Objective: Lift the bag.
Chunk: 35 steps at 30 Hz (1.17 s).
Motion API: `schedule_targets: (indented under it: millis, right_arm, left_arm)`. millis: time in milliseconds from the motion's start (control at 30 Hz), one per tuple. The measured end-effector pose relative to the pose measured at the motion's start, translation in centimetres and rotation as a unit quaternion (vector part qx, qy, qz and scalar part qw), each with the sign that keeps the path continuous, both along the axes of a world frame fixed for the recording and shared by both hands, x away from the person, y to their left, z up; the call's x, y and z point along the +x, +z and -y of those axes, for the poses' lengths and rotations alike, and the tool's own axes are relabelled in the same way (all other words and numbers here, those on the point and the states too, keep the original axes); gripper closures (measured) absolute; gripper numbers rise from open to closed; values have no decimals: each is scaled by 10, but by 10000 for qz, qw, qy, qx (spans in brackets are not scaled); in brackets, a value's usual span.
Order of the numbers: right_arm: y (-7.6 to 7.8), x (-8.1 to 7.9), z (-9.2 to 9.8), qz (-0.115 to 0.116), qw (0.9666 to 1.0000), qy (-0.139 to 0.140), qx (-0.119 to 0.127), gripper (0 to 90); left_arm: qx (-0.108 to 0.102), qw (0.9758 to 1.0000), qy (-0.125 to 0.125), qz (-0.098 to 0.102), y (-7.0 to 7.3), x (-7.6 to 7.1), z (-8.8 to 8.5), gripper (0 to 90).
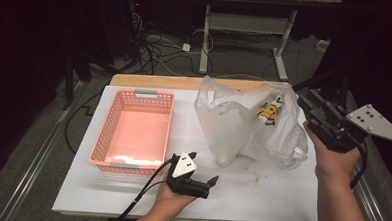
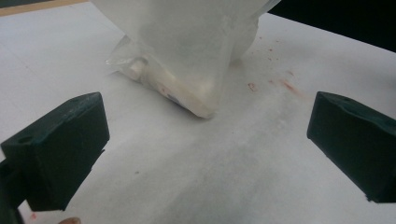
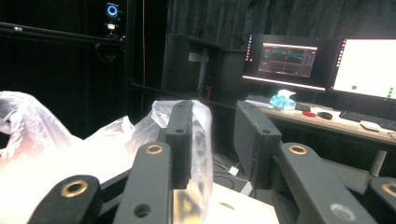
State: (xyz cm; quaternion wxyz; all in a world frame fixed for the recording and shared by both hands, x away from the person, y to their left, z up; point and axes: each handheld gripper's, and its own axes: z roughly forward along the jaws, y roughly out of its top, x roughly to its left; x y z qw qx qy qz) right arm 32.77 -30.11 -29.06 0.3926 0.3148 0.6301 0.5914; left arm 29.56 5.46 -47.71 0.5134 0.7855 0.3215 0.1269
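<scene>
The white bench (image 1: 130,187) carries a pink basket (image 1: 133,130), beyond and to the outer side of the left hand-held gripper (image 1: 201,172), and a clear plastic bag (image 1: 233,127) standing between the two tools. The step in hand looks like emptying the bag: the right hand-held gripper (image 3: 212,140), raised at the bag's far edge, has its jaws parted with a fold of film draped on one, probably just let go. The left one lies low, jaws spread, aimed at the bag's base. A yellow item (image 1: 269,112) sits inside. Next calls for gripping the bag's bottom.
</scene>
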Motion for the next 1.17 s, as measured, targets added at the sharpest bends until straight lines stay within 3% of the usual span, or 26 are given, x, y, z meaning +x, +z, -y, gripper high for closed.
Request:
schedule_targets:
  millis: [100,233,500,700,1000,1100,1167]
  right_arm:
    - [0,-8,10,-12,10000,-46,-36,654]
    - [-11,-16,26,-227,9995,-205,-65,600]
    - [-65,-19,44,-958,9950,-263,-58,457]
    - [-110,-21,41,-1571,9874,-202,-56,312]
    - [-158,-24,20,-2094,9769,49,-416,111]
    - [-167,-22,16,-2094,9769,103,-415,0]
    - [-170,-22,16,-2078,9774,119,-363,0]
  left_arm:
    - [23,10000,-14,-1,-2,-1,0,0]
    - [22,10000,-42,3,-3,-2,1,0]
    - [9,10000,-49,-2,-3,-3,1,0]
    - [4,10000,-56,-36,-3,-3,0,0]
    - [20,10000,-62,-54,-4,-3,1,0]
    - [18,10000,-63,-53,-4,-3,1,0]
    - [12,10000,-60,-62,-5,-3,0,0]
